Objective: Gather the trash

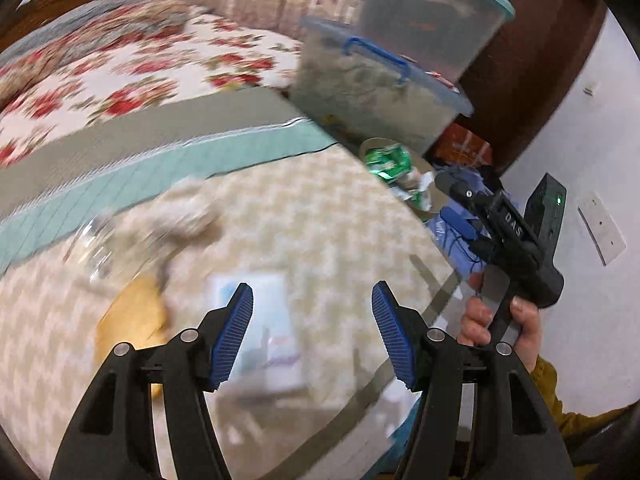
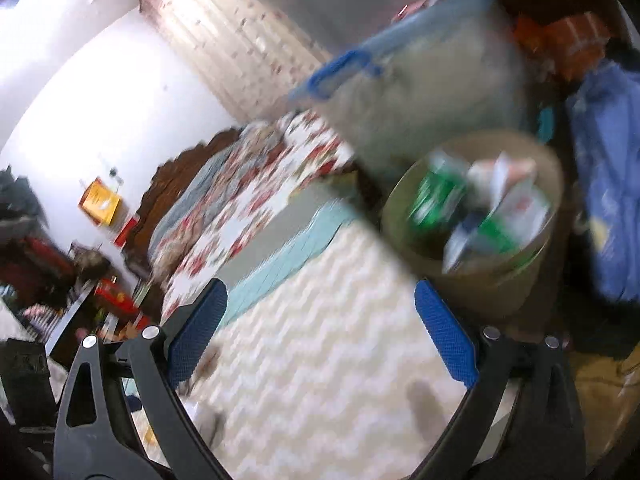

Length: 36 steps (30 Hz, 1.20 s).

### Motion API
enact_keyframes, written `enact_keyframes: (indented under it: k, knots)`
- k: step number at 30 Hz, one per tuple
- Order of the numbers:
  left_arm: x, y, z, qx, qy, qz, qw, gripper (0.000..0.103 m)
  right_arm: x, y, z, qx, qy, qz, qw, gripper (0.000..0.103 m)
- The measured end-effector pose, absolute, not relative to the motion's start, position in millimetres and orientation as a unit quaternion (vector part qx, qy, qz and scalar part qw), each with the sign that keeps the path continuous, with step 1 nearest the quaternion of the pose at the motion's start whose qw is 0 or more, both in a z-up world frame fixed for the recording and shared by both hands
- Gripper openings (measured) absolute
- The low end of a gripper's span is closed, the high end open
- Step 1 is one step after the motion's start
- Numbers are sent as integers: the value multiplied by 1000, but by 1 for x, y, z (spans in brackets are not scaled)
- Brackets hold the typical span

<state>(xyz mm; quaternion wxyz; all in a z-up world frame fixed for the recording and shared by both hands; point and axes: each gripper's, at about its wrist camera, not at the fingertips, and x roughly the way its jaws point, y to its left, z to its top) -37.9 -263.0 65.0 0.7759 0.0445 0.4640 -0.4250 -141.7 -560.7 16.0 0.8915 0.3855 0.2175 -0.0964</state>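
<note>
My left gripper (image 1: 312,300) is open and empty above the bed's cream patterned cover. Below it lies a pale blue paper packet (image 1: 260,320). To the left lie a crumpled beige wad (image 1: 184,216), a clear plastic piece (image 1: 96,248) and a yellow-brown item (image 1: 132,320), all blurred. A tan round bin (image 2: 480,264) beside the bed holds green and white wrappers (image 2: 480,204); it also shows in the left wrist view (image 1: 420,184). My right gripper (image 2: 320,312) is open and empty, just left of the bin. In the left wrist view the right gripper (image 1: 460,200) hovers near the bin.
Two clear storage boxes with blue lids (image 1: 380,80) stand stacked behind the bin. A floral quilt (image 1: 120,68) and teal blanket band (image 1: 160,168) cover the far bed. Blue cloth (image 2: 608,184) and orange packets (image 2: 568,40) lie right of the bin. A white wall (image 1: 580,140) is at right.
</note>
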Motion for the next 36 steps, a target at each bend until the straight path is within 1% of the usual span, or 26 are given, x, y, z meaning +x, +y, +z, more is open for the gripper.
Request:
enact_keyframes:
  k: [2, 5, 6, 11, 14, 16, 22, 25, 26, 27, 30, 36]
  knots:
    - [-37, -235, 58, 32, 471, -408, 782, 60, -133, -535, 12, 378, 230, -81, 893, 95]
    - [-32, -195, 47, 1, 479, -380, 791, 69, -121, -512, 9, 364, 246, -66, 896, 93]
    - [-29, -182, 43, -9, 483, -368, 795, 71, -118, -505, 8, 361, 250, -65, 896, 93]
    - [-19, -131, 25, -42, 491, -308, 814, 75, -99, -488, 2, 359, 266, -74, 891, 91]
    - [-16, -109, 14, -47, 496, -279, 821, 75, -90, -481, -5, 363, 278, -85, 885, 90]
    - [-17, -103, 10, -34, 496, -263, 827, 75, -86, -479, -6, 360, 286, -93, 883, 87]
    - [-19, -99, 2, -3, 495, -247, 833, 77, -82, -477, -8, 352, 290, -107, 884, 87]
    - [-22, -102, 0, 4, 494, -250, 832, 87, -81, -478, -10, 356, 303, -105, 878, 87]
    - [-22, -102, 0, -1, 496, -254, 830, 92, -80, -479, -11, 357, 306, -104, 876, 87]
    - [-23, -102, 0, -6, 497, -257, 829, 94, -80, -480, -12, 361, 308, -104, 874, 87]
    - [-21, -103, 0, -11, 498, -257, 828, 94, -78, -484, -16, 374, 311, -105, 868, 87]
    - [-24, -111, 0, 9, 496, -250, 831, 94, -80, -490, -22, 392, 307, -105, 861, 87]
